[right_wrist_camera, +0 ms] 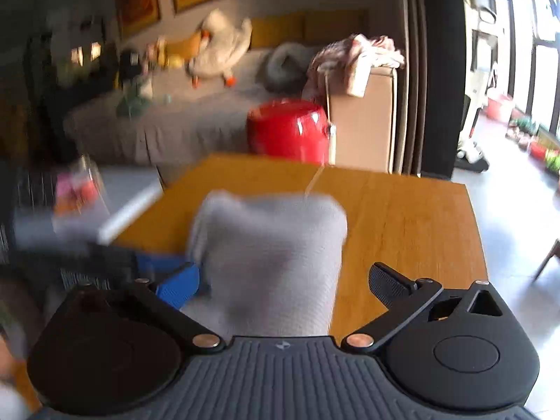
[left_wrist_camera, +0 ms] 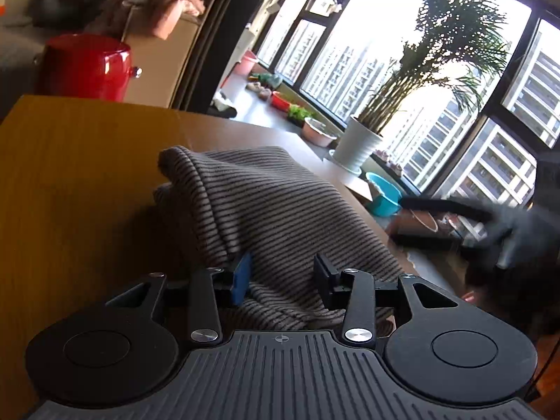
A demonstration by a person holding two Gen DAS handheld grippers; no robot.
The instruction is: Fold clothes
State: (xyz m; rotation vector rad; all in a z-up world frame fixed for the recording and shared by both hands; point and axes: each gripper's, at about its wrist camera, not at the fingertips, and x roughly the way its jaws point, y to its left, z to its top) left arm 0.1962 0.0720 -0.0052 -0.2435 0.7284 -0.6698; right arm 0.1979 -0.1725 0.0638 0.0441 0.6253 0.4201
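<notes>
The striped grey garment (left_wrist_camera: pixel 273 217) lies bunched at frame centre on the wooden table (left_wrist_camera: pixel 77 175). The left gripper (left_wrist_camera: pixel 283 276) straddles a fold, pads slightly apart and not clamping; the right gripper (right_wrist_camera: pixel 283 290) is released, jaws spread wide. Risk: with neither gripper gripping, the raised fold may slump and unfold

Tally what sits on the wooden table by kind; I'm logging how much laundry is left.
Striped garment: 1
Other things on the wooden table: 0 in view

Total: 1
</notes>
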